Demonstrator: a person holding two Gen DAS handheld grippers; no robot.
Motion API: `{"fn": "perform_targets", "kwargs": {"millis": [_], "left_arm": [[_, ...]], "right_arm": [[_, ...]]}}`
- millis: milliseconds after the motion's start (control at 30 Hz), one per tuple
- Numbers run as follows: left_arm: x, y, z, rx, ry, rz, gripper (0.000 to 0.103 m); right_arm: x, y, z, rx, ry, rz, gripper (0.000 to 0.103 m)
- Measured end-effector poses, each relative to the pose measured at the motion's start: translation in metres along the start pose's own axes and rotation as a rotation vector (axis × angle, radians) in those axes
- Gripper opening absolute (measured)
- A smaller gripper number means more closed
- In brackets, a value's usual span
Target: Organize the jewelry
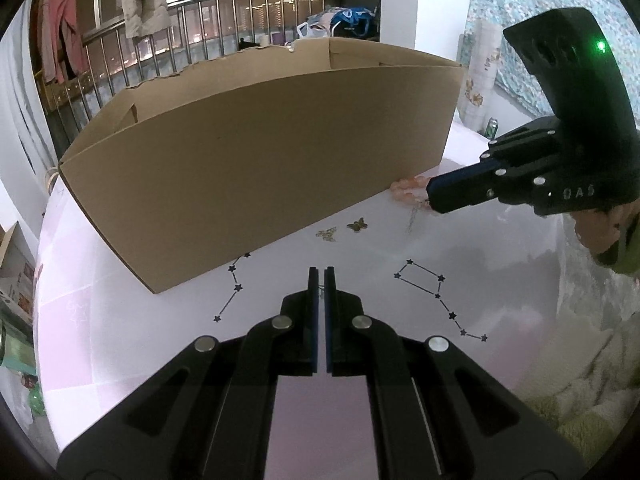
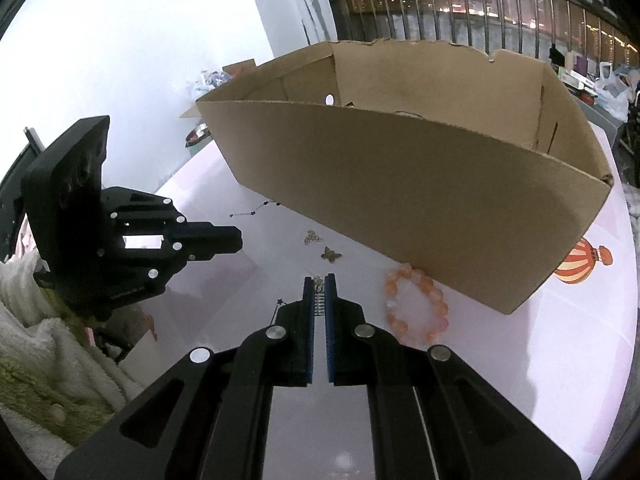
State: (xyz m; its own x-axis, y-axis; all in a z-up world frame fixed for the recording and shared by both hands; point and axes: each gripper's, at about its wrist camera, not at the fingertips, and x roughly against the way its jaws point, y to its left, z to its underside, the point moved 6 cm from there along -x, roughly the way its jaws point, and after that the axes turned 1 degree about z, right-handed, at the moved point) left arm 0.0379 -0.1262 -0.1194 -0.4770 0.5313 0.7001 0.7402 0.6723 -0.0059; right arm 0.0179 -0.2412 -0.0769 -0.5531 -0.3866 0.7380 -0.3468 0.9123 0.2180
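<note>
My right gripper [image 2: 319, 280] is shut on a small silvery chain piece [image 2: 319, 281] that pokes out at its tips, low over the table. In the left wrist view the right gripper [image 1: 429, 199] sits by the box's right corner, and a thin strand hangs from its tip. An orange bead bracelet [image 2: 416, 304] lies on the table just right of it, against the cardboard box [image 2: 420, 184]. Two small gold butterfly pieces [image 2: 331, 255] [image 2: 312, 237] lie ahead. My left gripper [image 1: 321, 276] is shut, with only a tiny speck in its gap. It hovers near the butterflies [image 1: 357, 225].
The big open cardboard box [image 1: 260, 168] fills the back of the glossy white table [image 1: 480, 280]. Constellation drawings [image 1: 436, 292] and a balloon sticker [image 2: 580, 264] mark the tabletop. A person's fleecy sleeve [image 2: 36, 340] is at the near side. A railing with hanging clothes stands behind.
</note>
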Motion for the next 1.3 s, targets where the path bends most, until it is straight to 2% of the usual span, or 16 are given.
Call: {"fn": "perform_targets", "kwargs": {"millis": [800,1300], "left_arm": [[0.028,0.004,-0.015,-0.026,-0.062,-0.047,0.001],[0.059,0.006,-0.047,-0.013,-0.128,-0.052,0.001]], "right_arm": [[0.023,0.01,-0.032,0.038,-0.059,-0.002,0.005],[0.049,0.027,-0.058,0.069,-0.126,-0.022,0.005]]}}
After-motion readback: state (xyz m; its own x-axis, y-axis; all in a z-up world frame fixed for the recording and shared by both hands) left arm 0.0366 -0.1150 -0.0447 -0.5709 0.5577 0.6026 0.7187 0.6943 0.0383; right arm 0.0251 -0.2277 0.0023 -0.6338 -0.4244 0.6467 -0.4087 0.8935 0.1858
